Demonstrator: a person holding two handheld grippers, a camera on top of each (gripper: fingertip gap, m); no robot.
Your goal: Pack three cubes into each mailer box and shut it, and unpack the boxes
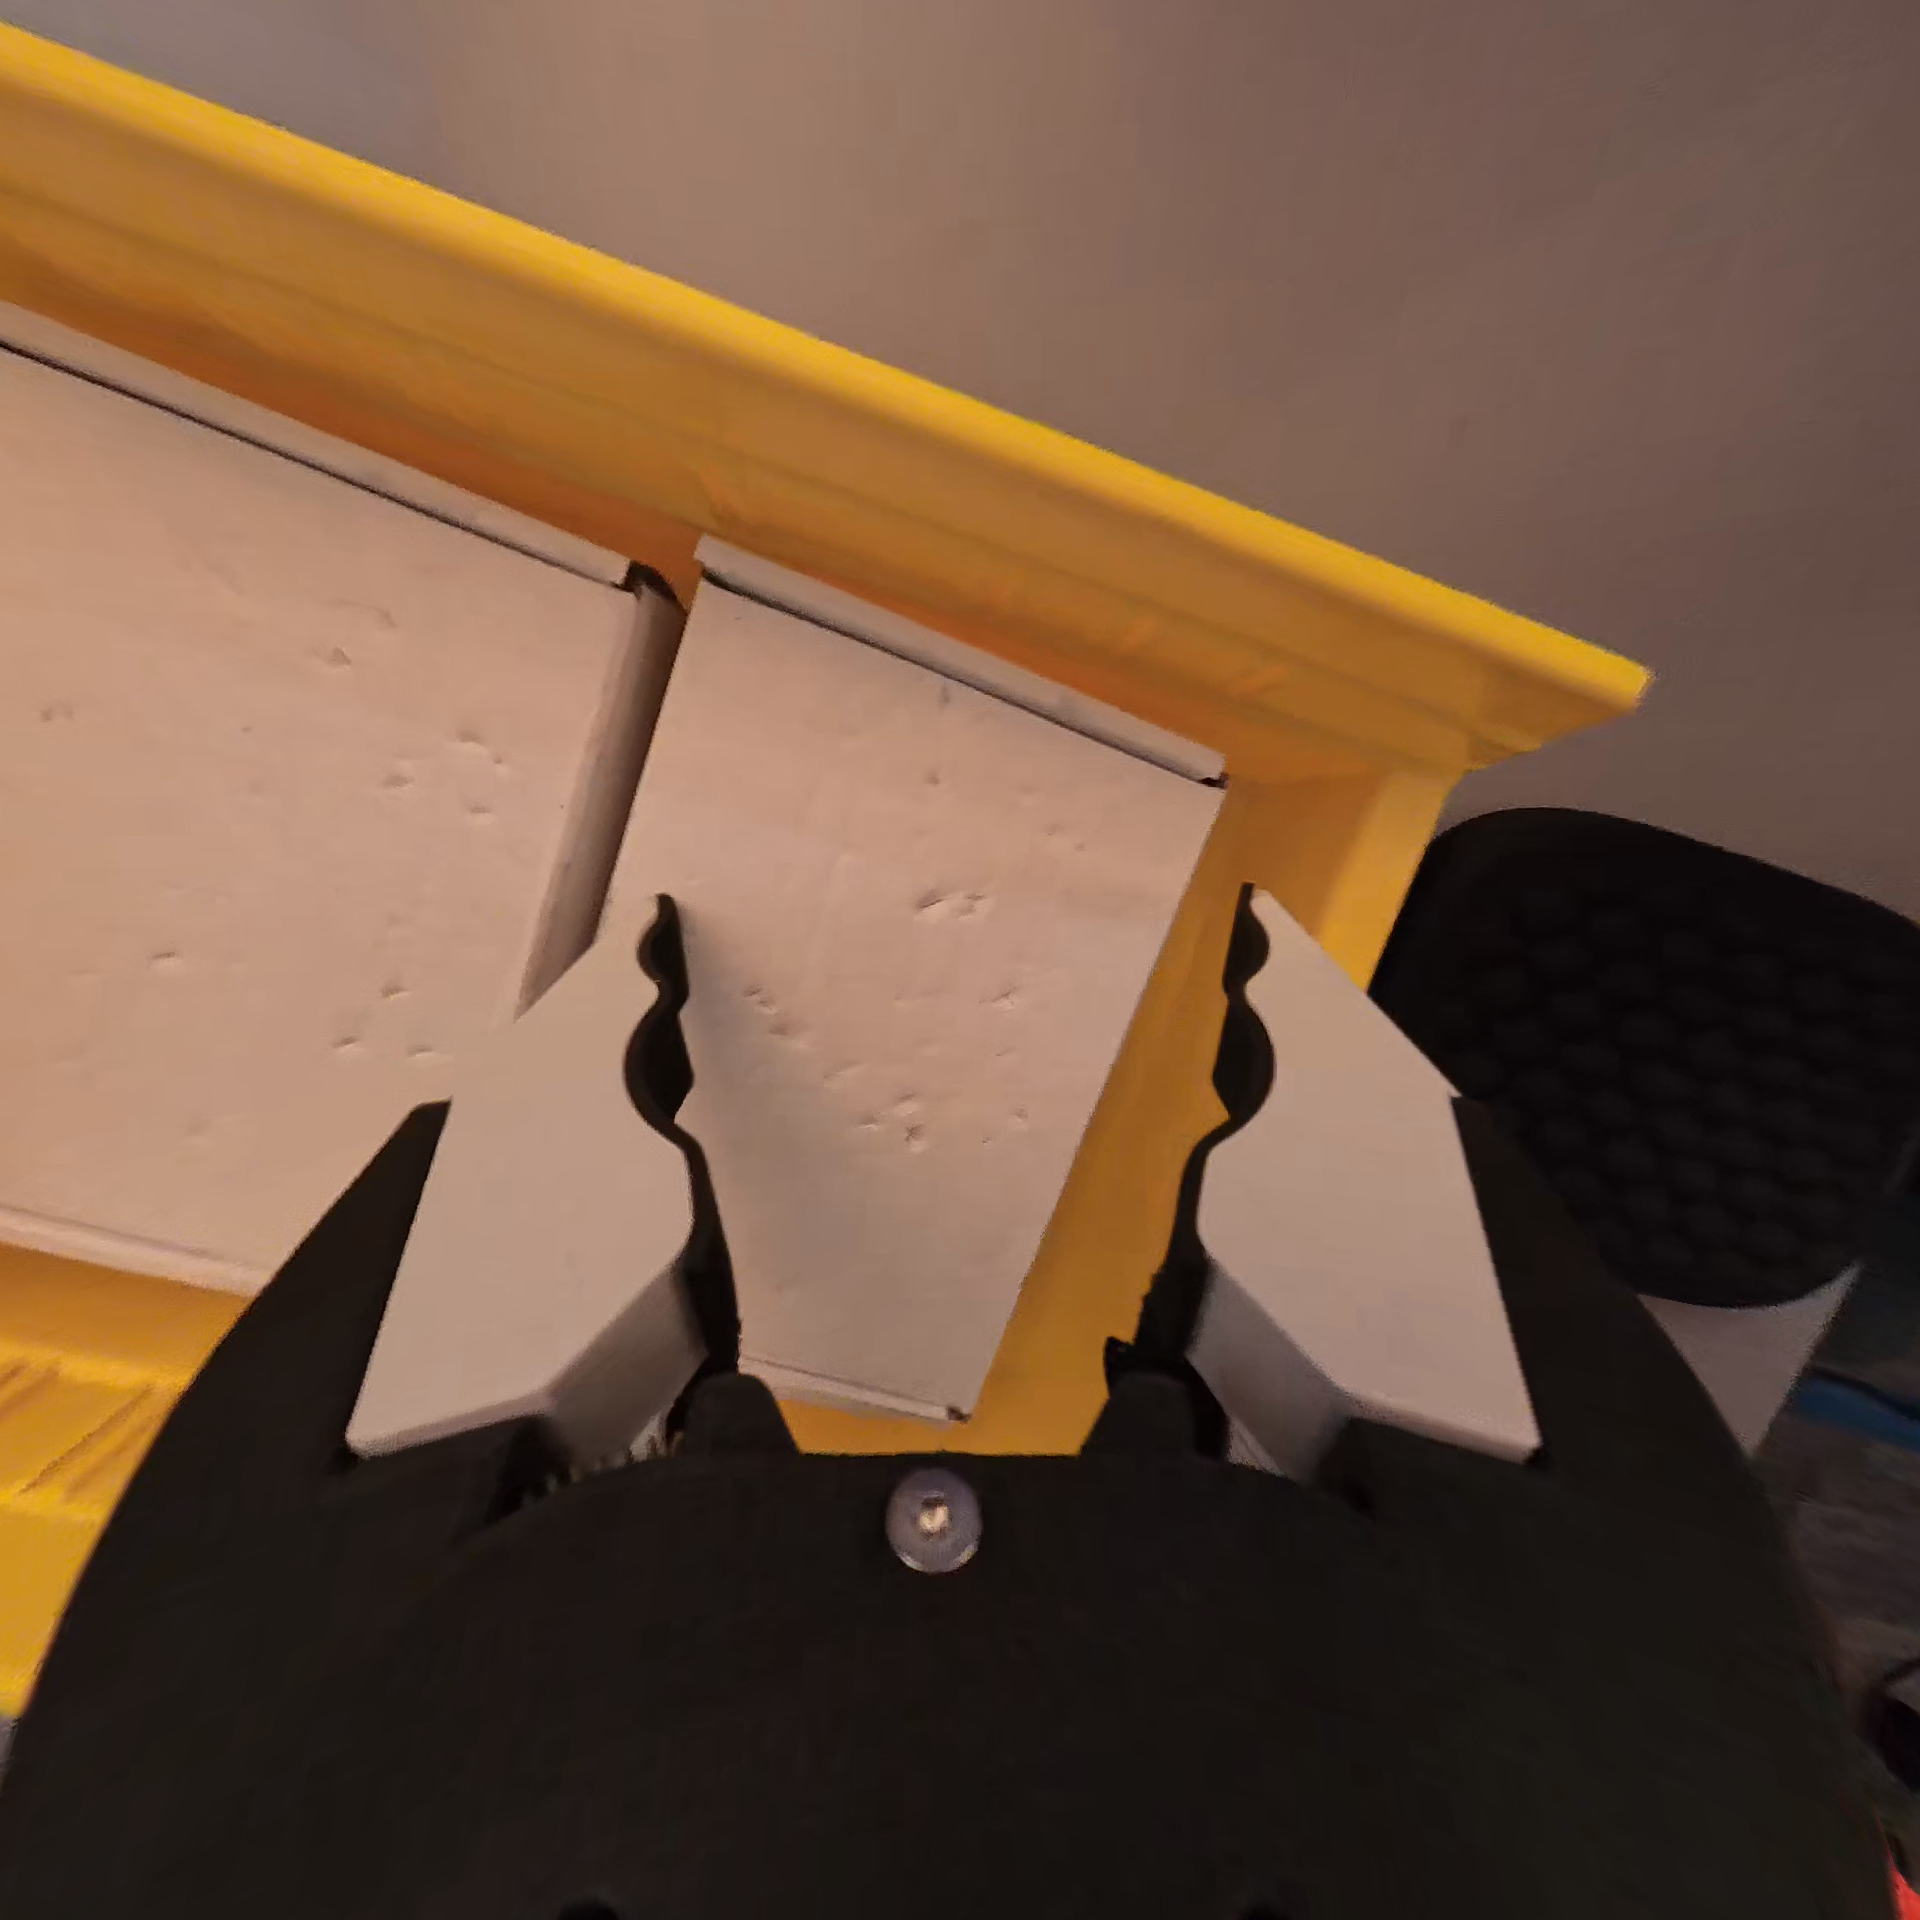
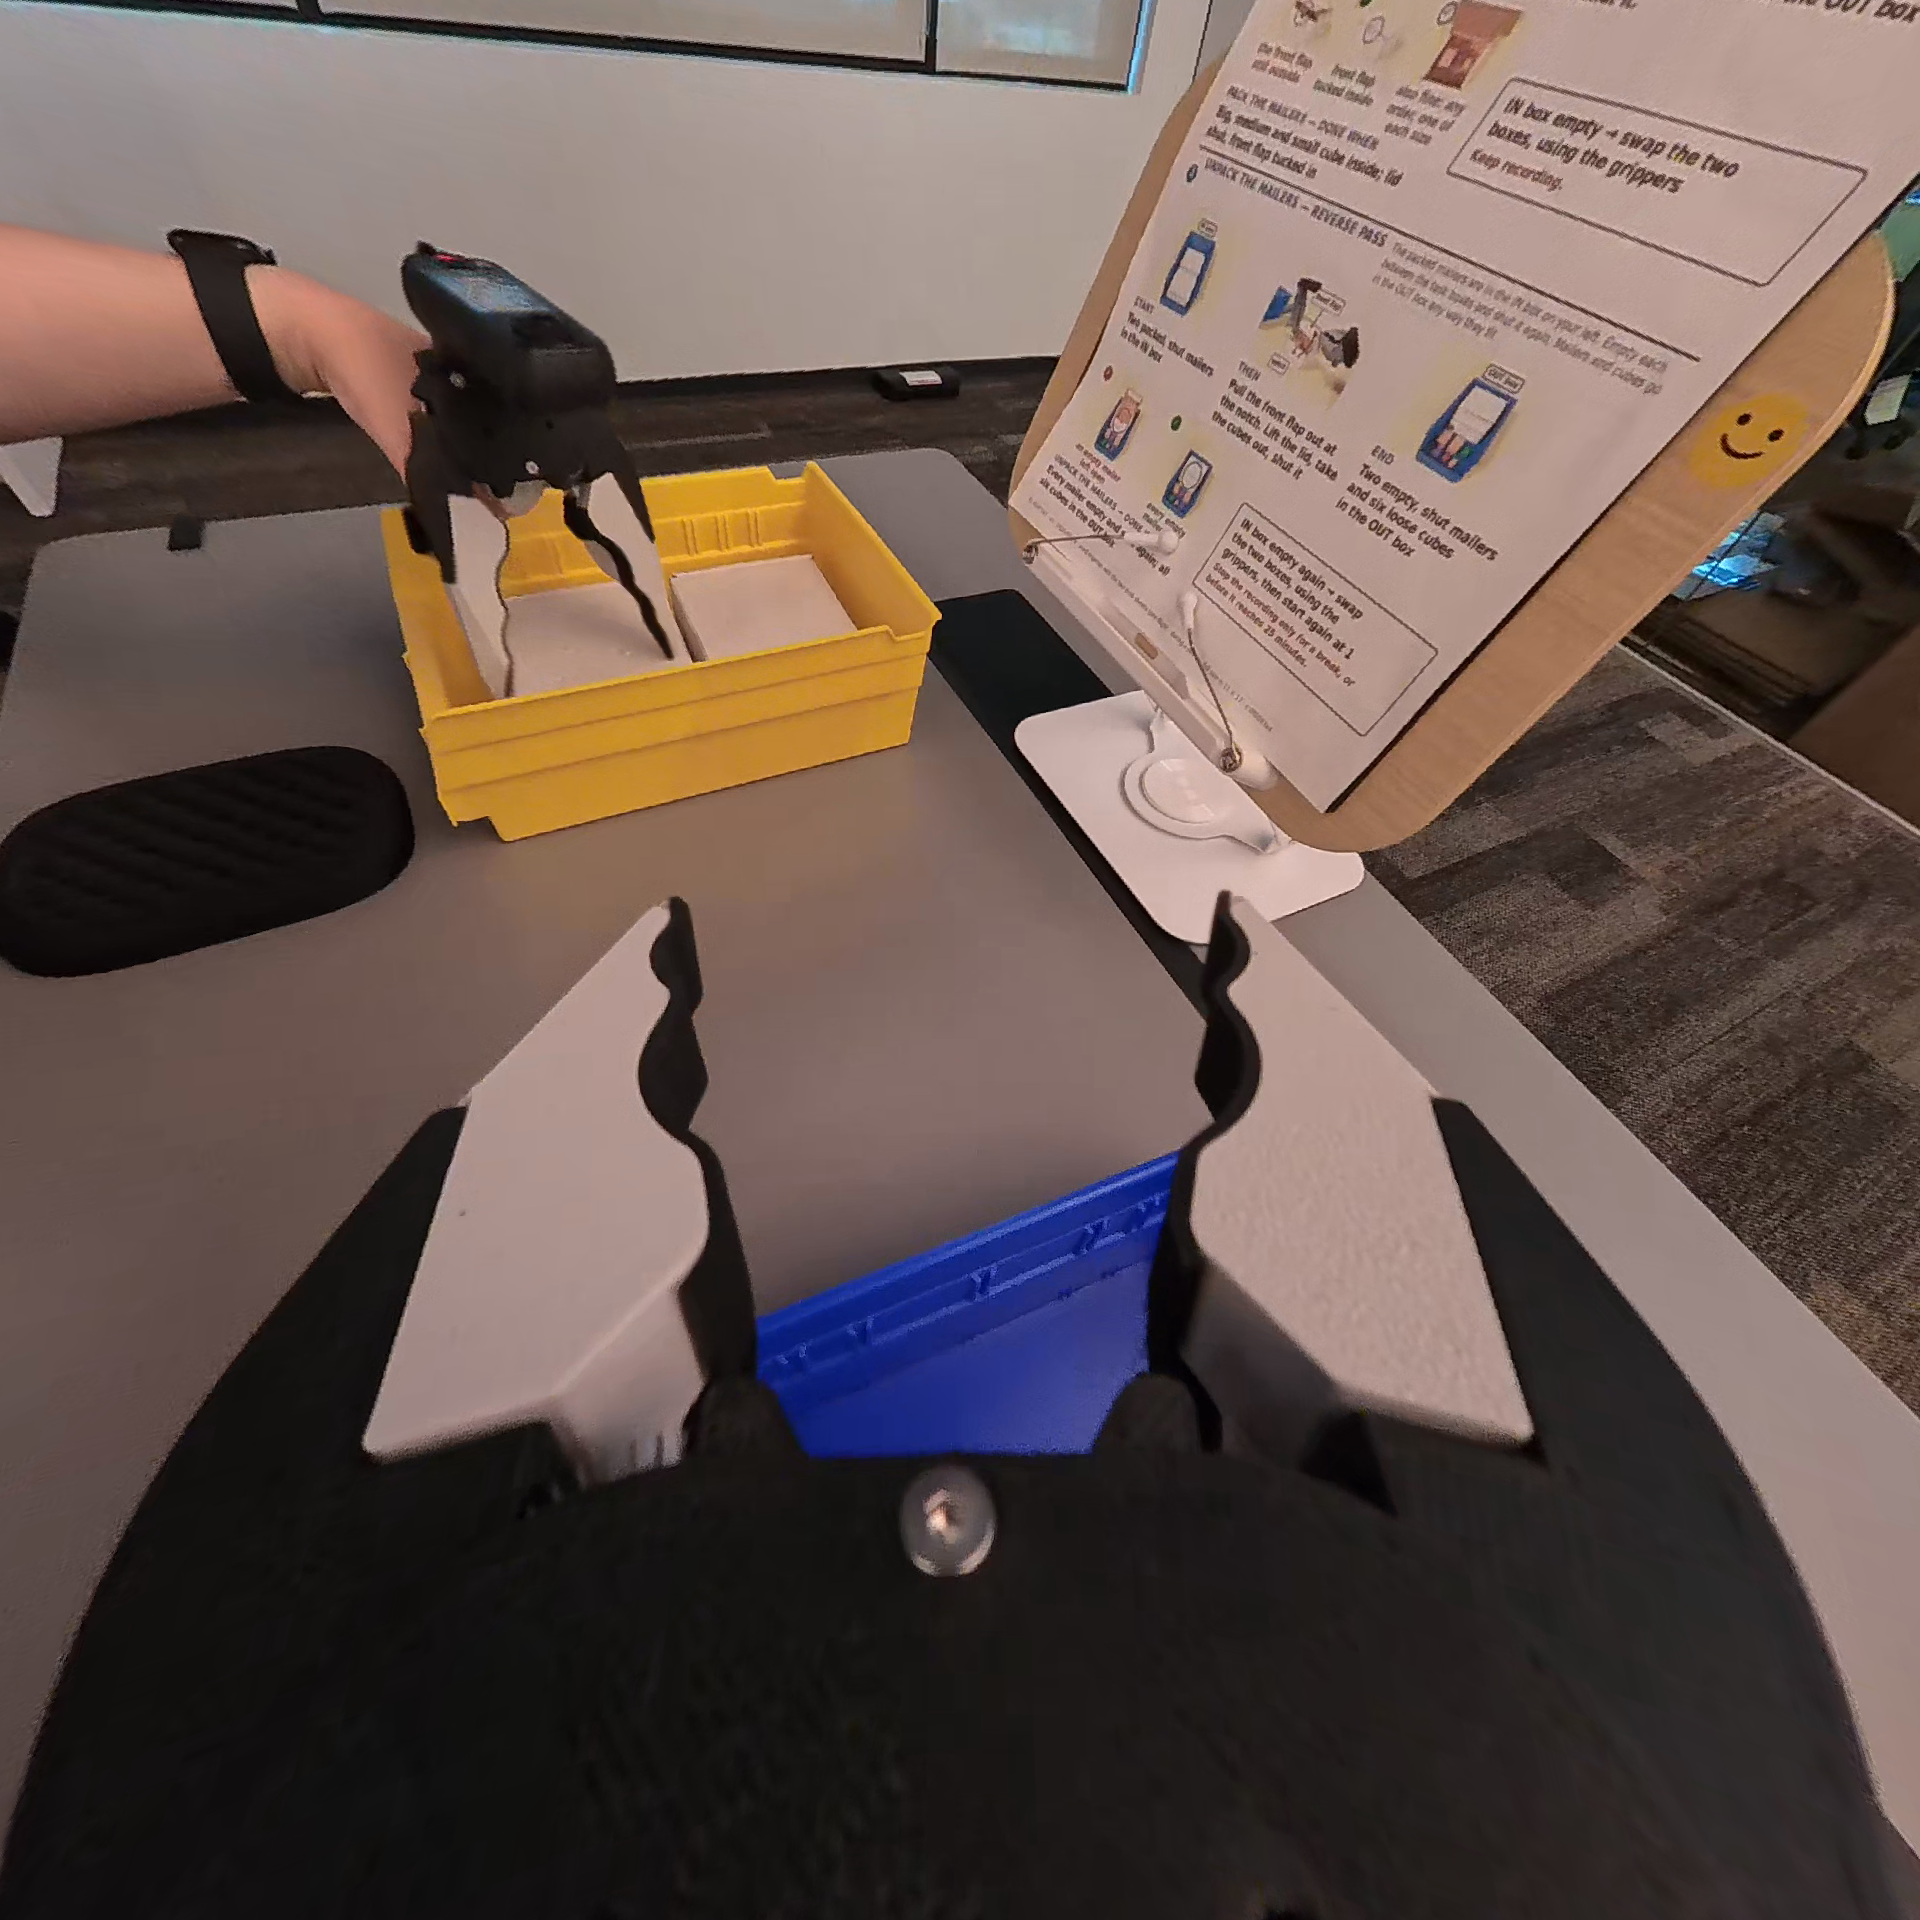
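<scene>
Two shut white mailer boxes lie side by side in a yellow bin (image 1: 935,436). My left gripper (image 1: 956,904) is open, pointing down into the bin, with its fingers either side of the narrower-looking mailer (image 1: 914,987). The other mailer (image 1: 291,831) lies just left of it. In the right wrist view the left gripper (image 2: 587,670) straddles the nearer-left mailer (image 2: 582,634), and the second mailer (image 2: 764,603) lies to the right in the yellow bin (image 2: 675,738). My right gripper (image 2: 951,904) is open and empty above the grey table, over a blue bin (image 2: 966,1340). No cubes show.
A black ribbed pad (image 2: 197,852) lies left of the yellow bin; it also shows in the left wrist view (image 1: 1662,1039). An instruction board (image 2: 1455,416) on a white stand (image 2: 1174,821) stands at the table's right edge. A hand with a black wristband (image 2: 312,343) holds the left gripper.
</scene>
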